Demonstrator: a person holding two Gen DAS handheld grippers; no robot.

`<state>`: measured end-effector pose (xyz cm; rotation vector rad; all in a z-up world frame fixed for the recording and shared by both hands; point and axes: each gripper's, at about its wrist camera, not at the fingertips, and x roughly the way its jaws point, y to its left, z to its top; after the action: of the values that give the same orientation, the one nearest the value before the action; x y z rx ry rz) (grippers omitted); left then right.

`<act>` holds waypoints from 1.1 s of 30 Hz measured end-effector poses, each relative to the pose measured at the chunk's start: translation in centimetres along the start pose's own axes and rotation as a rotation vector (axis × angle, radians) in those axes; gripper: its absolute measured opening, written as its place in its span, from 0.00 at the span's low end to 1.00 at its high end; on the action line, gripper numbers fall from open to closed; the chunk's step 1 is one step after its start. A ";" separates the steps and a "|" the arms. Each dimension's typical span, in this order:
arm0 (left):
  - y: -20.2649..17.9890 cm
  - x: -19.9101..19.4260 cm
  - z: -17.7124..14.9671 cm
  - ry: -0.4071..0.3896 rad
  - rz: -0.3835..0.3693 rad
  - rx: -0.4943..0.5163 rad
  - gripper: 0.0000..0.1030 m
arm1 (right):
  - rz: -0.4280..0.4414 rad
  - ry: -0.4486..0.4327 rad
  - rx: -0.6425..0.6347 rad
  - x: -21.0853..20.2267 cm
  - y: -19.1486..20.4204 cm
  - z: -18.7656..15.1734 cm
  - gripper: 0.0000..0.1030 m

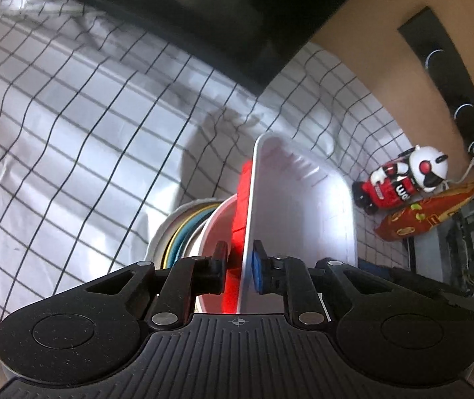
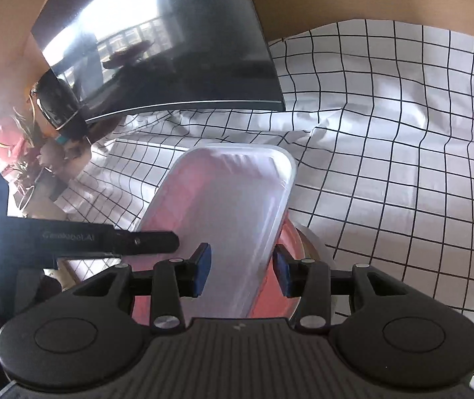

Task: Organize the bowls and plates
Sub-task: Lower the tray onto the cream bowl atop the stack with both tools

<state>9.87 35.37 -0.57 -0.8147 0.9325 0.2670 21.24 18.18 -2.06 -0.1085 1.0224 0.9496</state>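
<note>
Left tool (image 1: 240, 262) points steeply down, its jaws pinched tight on the rim of the white tray (image 1: 300, 206). Right tool (image 2: 241, 271) also angles downward, jaws part-open, straddling the tray's near end without pressing it.

One white rectangular tray (image 1: 303, 206) is in view, with one red piece (image 1: 244, 199) pressed against its outer wall. Beside it sits one stack of round dishes (image 1: 183, 232): at least three rims can be told apart, a white bowl (image 1: 212, 242), a blue-and-yellow-edged plate (image 1: 178, 236) and a white outer rim, though the exact number is hard to tell. Elsewhere there are two tongs (image 1: 239, 259) (image 2: 241, 272), one checked cloth (image 1: 70, 133), one dark monitor (image 2: 177, 60), one red-and-white robot figurine (image 1: 403, 179) and one red snack bag (image 1: 423, 216).
</note>
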 end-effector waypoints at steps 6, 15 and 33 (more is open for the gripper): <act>1.2 0.5 0.4 0.018 -0.068 0.038 0.17 | -0.033 0.031 0.021 0.6 -0.2 0.0 0.41; 0.8 -1.2 1.0 0.062 -0.121 0.071 0.21 | -0.017 0.038 0.062 -0.3 0.1 -0.6 0.42; 1.8 -1.6 0.8 0.090 -0.140 0.070 0.20 | -0.066 0.006 0.084 -1.8 0.5 -1.8 0.42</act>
<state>8.49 37.33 0.06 -0.8285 0.9588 0.0762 19.35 16.52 -1.54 -0.0743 1.0571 0.8459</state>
